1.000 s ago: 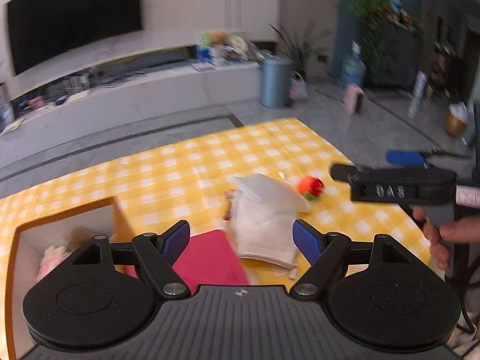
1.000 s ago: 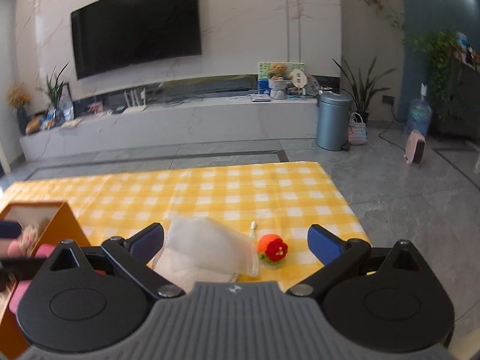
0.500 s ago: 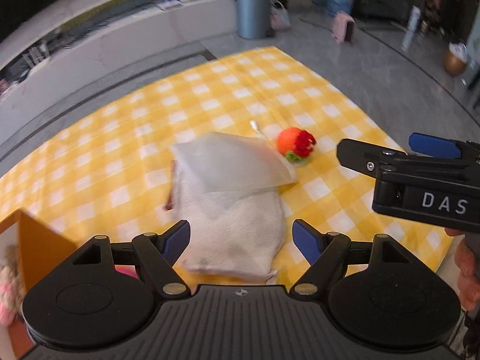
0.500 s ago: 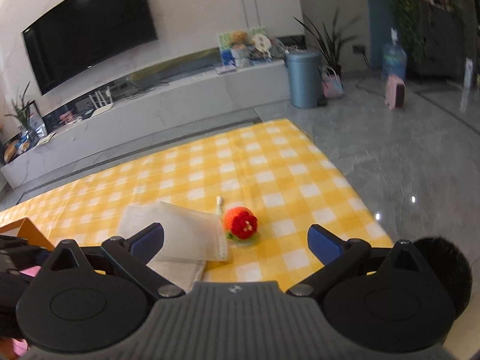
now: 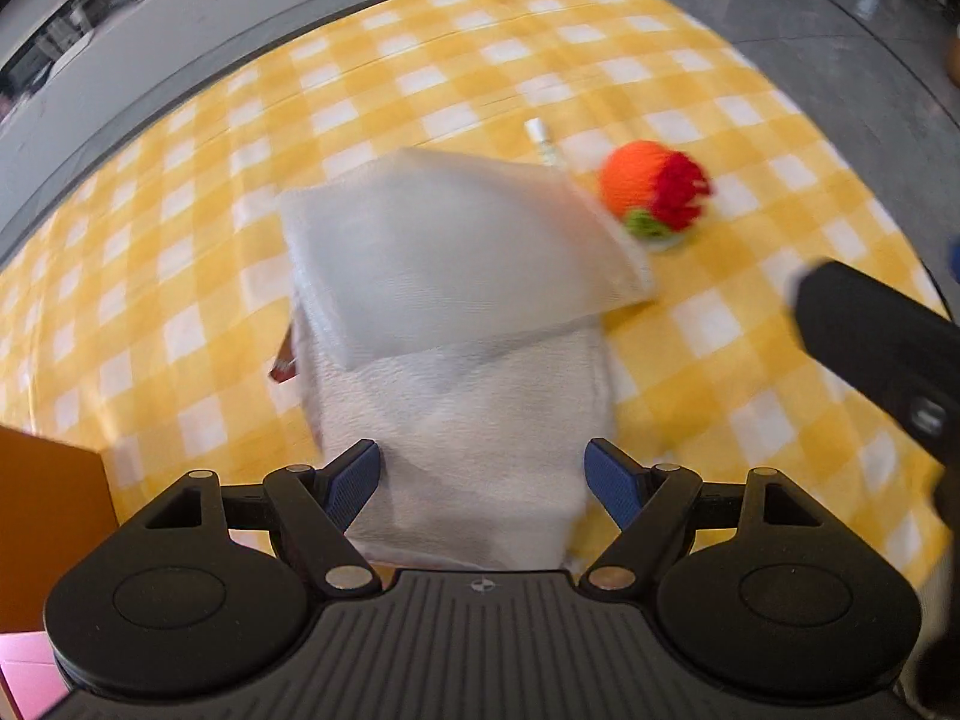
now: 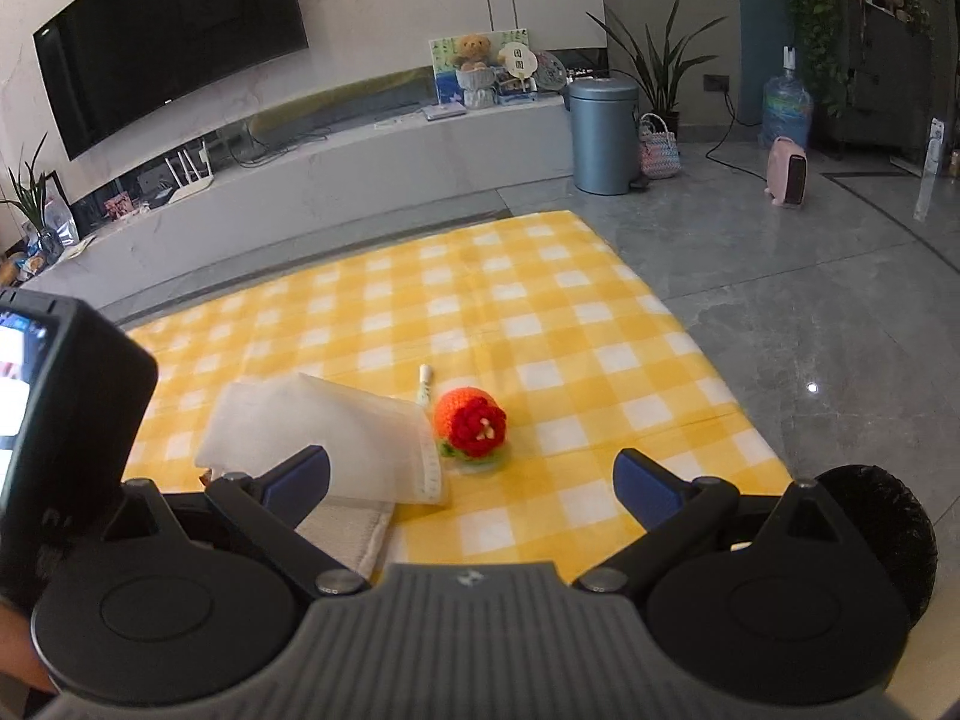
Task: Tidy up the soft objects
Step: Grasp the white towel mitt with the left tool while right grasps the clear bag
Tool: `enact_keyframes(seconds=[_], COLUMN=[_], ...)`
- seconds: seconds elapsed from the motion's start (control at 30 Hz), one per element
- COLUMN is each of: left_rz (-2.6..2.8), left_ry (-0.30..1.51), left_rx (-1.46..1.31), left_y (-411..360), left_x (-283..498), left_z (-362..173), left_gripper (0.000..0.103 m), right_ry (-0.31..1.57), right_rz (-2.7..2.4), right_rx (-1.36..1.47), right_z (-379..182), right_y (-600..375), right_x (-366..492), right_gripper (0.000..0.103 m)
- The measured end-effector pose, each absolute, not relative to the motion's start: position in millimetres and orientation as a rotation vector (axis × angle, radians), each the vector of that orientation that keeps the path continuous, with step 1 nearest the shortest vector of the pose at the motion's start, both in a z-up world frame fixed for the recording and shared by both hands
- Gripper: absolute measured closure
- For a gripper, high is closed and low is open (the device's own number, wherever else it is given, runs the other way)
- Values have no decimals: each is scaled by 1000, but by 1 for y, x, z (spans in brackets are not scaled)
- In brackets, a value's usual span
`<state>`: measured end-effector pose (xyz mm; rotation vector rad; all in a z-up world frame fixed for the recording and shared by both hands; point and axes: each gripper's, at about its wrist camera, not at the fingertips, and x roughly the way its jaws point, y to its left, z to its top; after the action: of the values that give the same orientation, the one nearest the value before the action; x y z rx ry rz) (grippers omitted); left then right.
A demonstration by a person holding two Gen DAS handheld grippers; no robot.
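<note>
A folded white towel (image 5: 474,438) lies on the yellow checked cloth (image 5: 180,276), with a translucent white mesh pouch (image 5: 444,252) resting on its far part. My left gripper (image 5: 483,480) points steeply down, open, its blue fingertips (image 5: 354,480) either side of the towel's near end without pressing it. An orange and red knitted ball (image 5: 654,192) sits just right of the pouch. In the right wrist view, my right gripper (image 6: 474,480) is open and empty, hovering short of the ball (image 6: 471,426), the pouch (image 6: 336,438) and the towel (image 6: 348,531).
A small white tube (image 6: 425,381) lies behind the ball. An orange box corner (image 5: 48,492) stands at the left, with something pink (image 5: 24,678) below it. The left tool's camera housing (image 6: 72,408) fills the right view's left side. The cloth's right edge (image 6: 690,348) meets grey floor.
My left gripper has dropped and tipped downward toward the towel, which now lies between its fingers. The right gripper dipped a little, and the left tool's housing has come into its view.
</note>
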<state>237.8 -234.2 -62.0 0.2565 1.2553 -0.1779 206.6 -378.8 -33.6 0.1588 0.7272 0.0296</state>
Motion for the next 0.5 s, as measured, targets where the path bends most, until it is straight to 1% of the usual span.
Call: enact_keyframes(seconds=[0.03,0.07,0.1,0.17,0.27,0.5], left_rz=[-181,-184,-194,-223,-298,-418], left_ry=[1260,1267,1276,1277,1291,1293], left_rx=[262,271,273,268,280,305], left_y=[-233,-234,-234,-234,-234,-226], left_x=[237,237,236,232,220,177], left_z=[-64,-65,-65,-60,-48,-22], left_gripper=[40,59,60,73,82,83], right_ry=[726,725,726,722,730,742], right_rz=[32,35,35,30,26,57], right_rx=[169,181,189,183,156,130], right_z=[-34,-34,-35,-34,-36,-39], right_y=[-381,-382,-384,-383,-379,-371], right_x=[206,206,206,207,210,210], right_gripper=[4,4,4,4,4,4])
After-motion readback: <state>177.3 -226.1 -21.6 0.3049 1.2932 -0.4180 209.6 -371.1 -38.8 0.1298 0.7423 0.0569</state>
